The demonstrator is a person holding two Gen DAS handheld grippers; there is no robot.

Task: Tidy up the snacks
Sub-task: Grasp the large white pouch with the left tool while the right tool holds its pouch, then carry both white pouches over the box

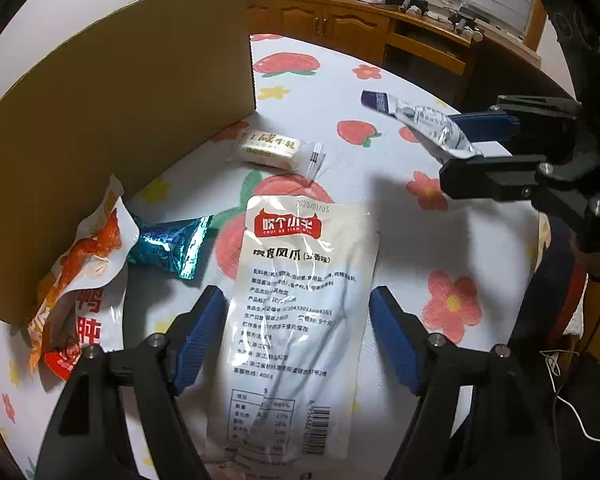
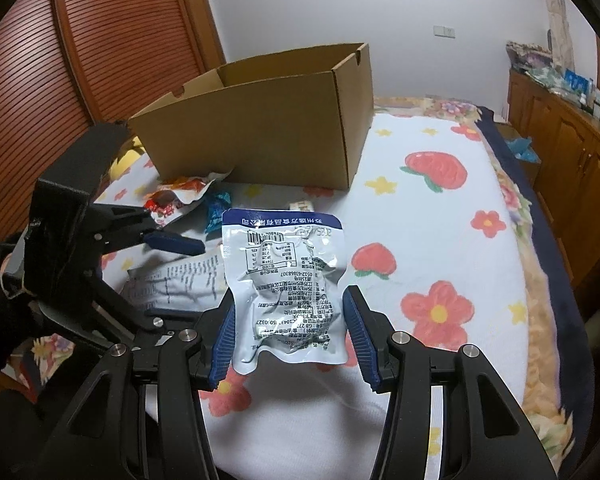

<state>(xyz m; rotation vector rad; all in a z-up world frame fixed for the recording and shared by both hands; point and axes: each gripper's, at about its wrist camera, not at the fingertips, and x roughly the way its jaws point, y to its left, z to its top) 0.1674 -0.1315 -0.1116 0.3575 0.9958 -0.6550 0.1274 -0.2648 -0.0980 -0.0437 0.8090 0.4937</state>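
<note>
My left gripper straddles the white pouch, jaws apart; my right gripper clamps the foil pack, centre frame.

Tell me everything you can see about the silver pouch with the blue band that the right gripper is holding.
The silver pouch is a shiny, crinkled foil snack pack with a dark blue band along its far edge and a barcode, a table and black print that reads upside down from the right wrist. It bulges in the middle as if vacuum sealed. The right gripper clamps its lower sides between blue pads, holding it up, tilted, clear of the flowered bedspread. Nothing else touches it.
</note>
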